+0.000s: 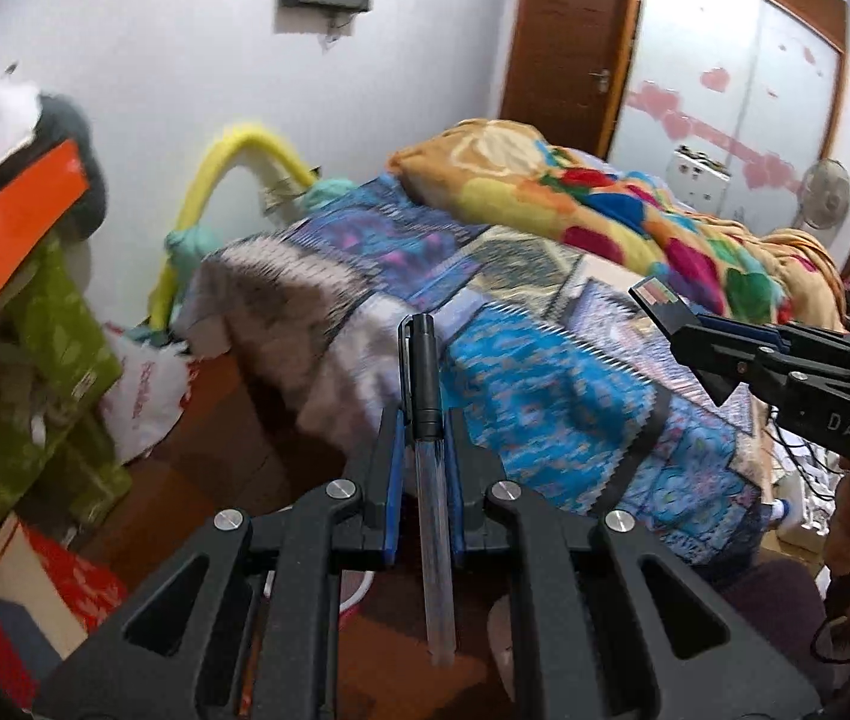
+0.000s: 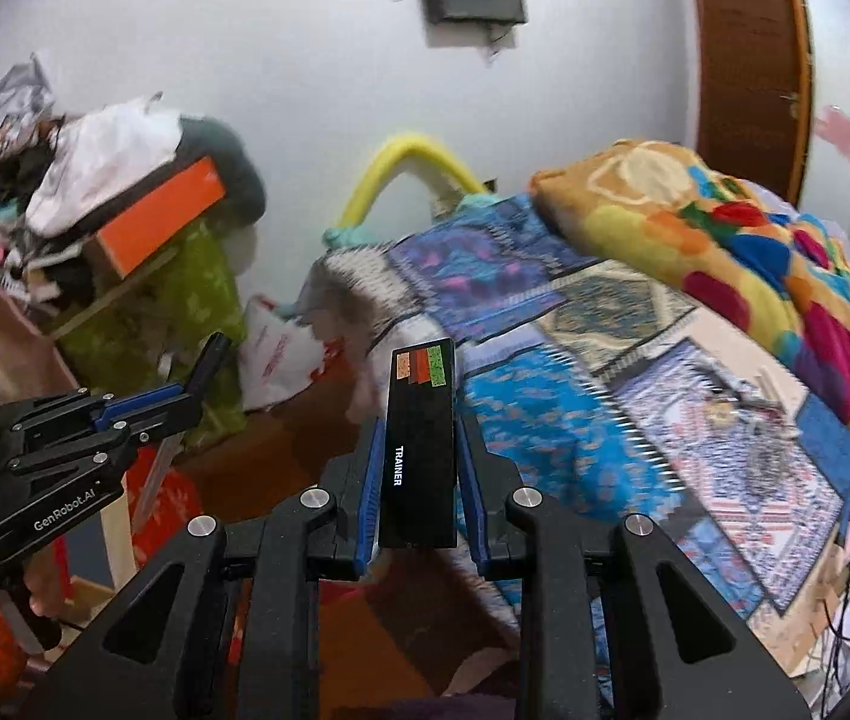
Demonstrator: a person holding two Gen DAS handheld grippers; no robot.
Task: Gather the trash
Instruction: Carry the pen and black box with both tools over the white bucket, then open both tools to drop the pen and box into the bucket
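- Black-capped pen [image 1: 426,420] is being clamped upright in the left claw [image 1: 425,438], above the bed [image 1: 544,396]
- Black box [image 2: 420,450] marked TRAINER is being gripped by the right claw [image 2: 419,468], above the bed's edge

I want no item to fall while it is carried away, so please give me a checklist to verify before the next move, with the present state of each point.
1. Left tongs closed on the pen: ok, it stands upright between the blue pads.
2. Right tongs closed on the black box marked TRAINER: ok.
3. Pen cap seated: ok, the black cap is on top.
4. The two tongs apart from each other: ok, a gap shows in both views.
5. Both items lifted off the bed: ok.
6. Trash bin or bag located: cannot tell, none is surely visible.
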